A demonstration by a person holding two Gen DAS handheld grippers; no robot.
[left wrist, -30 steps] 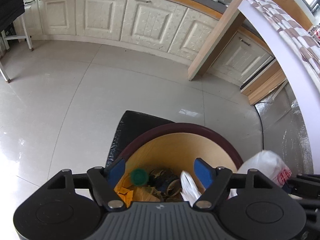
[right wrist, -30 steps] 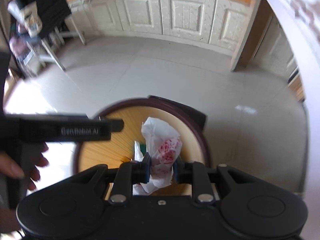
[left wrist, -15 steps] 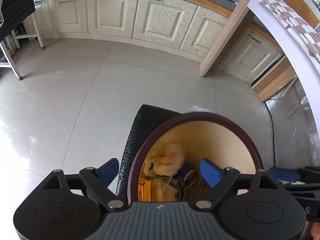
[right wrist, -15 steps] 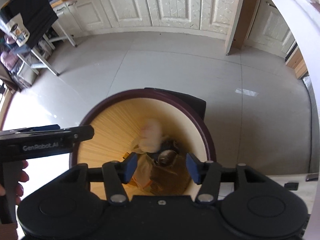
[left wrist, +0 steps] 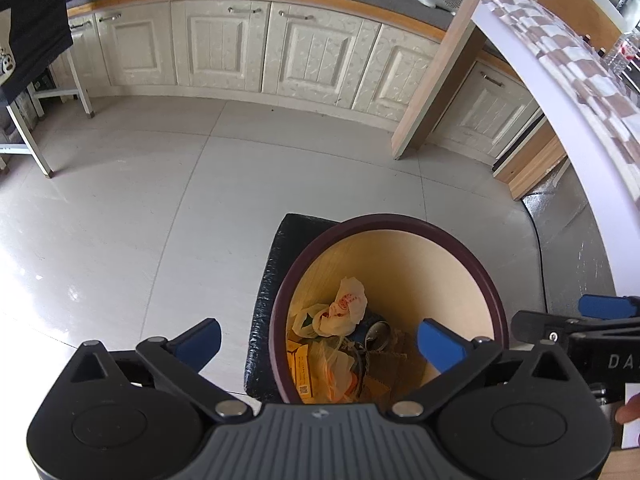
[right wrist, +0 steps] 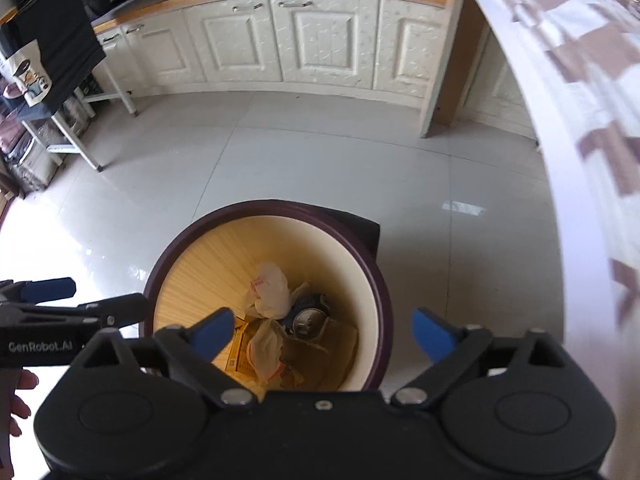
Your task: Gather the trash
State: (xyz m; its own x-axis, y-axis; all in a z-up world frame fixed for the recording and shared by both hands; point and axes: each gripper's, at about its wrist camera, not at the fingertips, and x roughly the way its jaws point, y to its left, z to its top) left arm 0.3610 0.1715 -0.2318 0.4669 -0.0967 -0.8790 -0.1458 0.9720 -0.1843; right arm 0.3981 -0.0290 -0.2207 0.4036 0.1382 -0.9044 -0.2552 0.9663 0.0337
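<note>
Round trash bin (right wrist: 382,304) on tile floor, crumpled white bag (right wrist: 272,290) inside at 12 o'clock of the can (right wrist: 306,320), right gripper (right wrist: 322,330) above, jaws spread, left gripper (left wrist: 320,340) jaws spread

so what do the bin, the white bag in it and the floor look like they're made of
Bin: probably plastic, with a dark maroon rim and a pale inner wall printed in fine wood-like stripes. White bag: thin plastic film, crumpled, slightly translucent, with red print. Floor: large glazed tiles, pale grey and glossy, with grout lines and window glare showing.

Grey tiled floor (left wrist: 168,208); black mat (left wrist: 268,300) under round bin (left wrist: 496,312).
</note>
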